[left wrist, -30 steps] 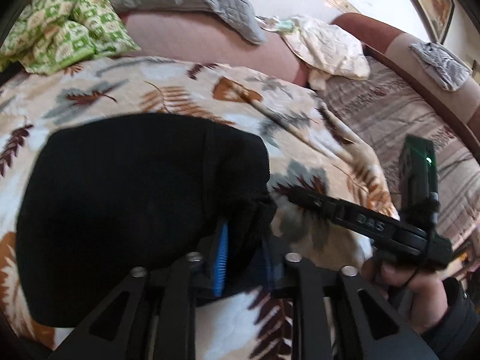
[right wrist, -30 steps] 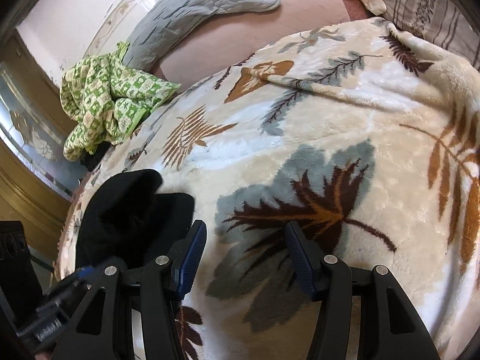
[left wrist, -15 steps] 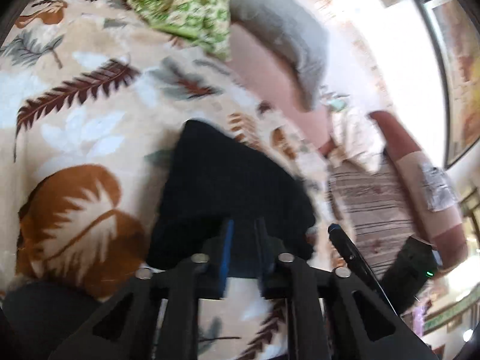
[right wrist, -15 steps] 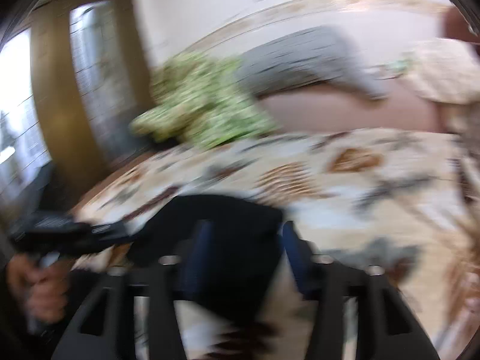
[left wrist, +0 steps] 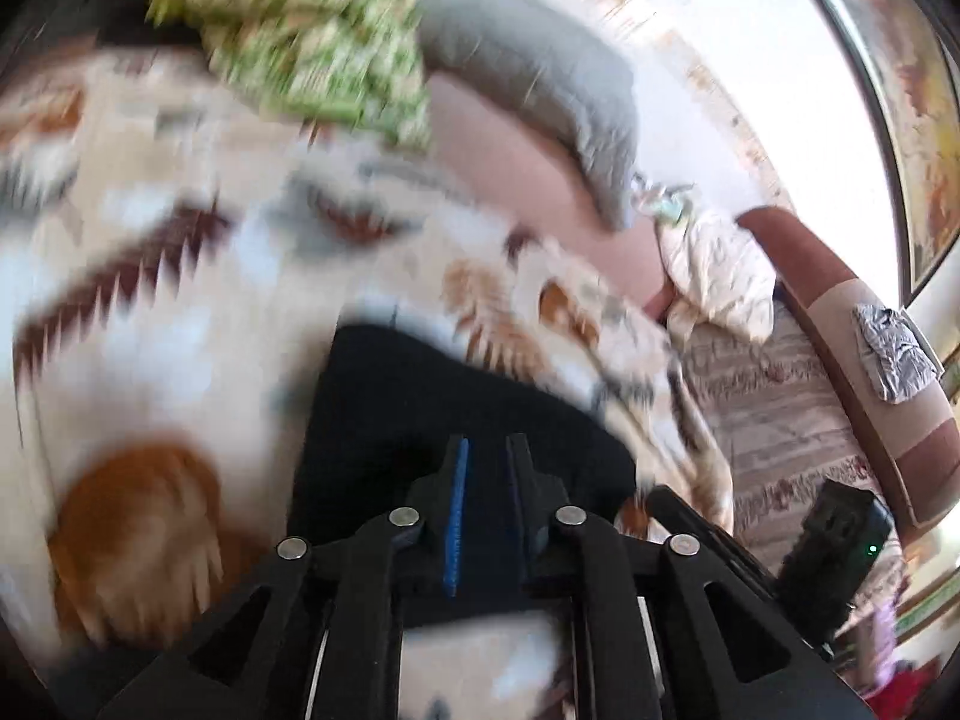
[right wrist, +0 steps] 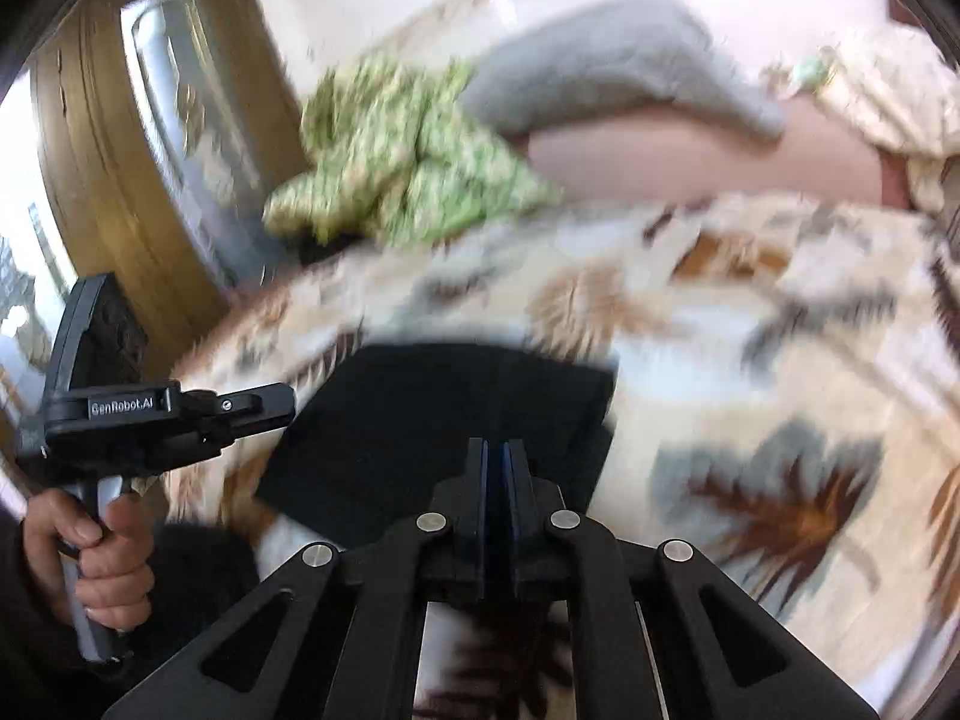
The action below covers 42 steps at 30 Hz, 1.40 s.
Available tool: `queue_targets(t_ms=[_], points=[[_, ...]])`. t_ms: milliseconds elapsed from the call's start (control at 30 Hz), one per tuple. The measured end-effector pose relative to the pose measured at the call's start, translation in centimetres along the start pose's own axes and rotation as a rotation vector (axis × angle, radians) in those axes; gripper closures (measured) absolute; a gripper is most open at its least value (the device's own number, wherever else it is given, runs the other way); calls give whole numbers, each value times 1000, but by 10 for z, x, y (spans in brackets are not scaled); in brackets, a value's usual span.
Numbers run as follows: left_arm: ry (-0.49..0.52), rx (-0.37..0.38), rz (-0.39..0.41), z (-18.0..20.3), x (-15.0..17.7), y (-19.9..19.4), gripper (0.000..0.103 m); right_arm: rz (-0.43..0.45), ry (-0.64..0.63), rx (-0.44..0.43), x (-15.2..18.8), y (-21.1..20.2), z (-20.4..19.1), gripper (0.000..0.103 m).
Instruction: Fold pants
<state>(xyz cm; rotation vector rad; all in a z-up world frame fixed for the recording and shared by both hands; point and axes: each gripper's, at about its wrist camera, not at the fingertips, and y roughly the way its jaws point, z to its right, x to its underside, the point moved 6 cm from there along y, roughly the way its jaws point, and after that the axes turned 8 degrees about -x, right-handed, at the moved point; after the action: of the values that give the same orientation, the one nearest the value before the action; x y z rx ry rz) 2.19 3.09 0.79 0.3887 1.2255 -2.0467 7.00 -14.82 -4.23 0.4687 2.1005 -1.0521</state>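
The black pants (left wrist: 432, 420) are folded into a compact block on the leaf-print blanket (left wrist: 150, 312). My left gripper (left wrist: 485, 450) is shut on the near edge of the pants. In the right wrist view the pants (right wrist: 432, 414) lie just ahead, and my right gripper (right wrist: 495, 450) is shut on their near right edge. The left gripper (right wrist: 264, 405) shows at the left of that view, held by a hand. Both views are motion-blurred.
A green patterned cloth (right wrist: 396, 168) and a grey pillow (right wrist: 606, 66) lie at the back of the bed. A cream cloth (left wrist: 714, 276) and a striped cover (left wrist: 780, 420) are to the right. A wooden door frame (right wrist: 108, 138) stands at the left.
The right gripper went from open over the blanket to shut on the pants. Both grippers swung round, and the pants moved with them on the blanket.
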Motion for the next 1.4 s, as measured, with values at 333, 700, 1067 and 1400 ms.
queue_targets(t_ms=[333, 700, 1067, 1400], points=[[-46, -109, -86, -32, 5, 95, 98, -147, 133, 161, 14, 82, 50, 103], [-197, -55, 47, -76, 28, 34, 57, -52, 407, -118, 31, 21, 62, 61], [-137, -214, -29, -68, 36, 62, 35, -126, 469, -260, 48, 43, 53, 53], [79, -441, 48, -32, 37, 57, 27, -109, 415, -230, 50, 51, 51, 54]])
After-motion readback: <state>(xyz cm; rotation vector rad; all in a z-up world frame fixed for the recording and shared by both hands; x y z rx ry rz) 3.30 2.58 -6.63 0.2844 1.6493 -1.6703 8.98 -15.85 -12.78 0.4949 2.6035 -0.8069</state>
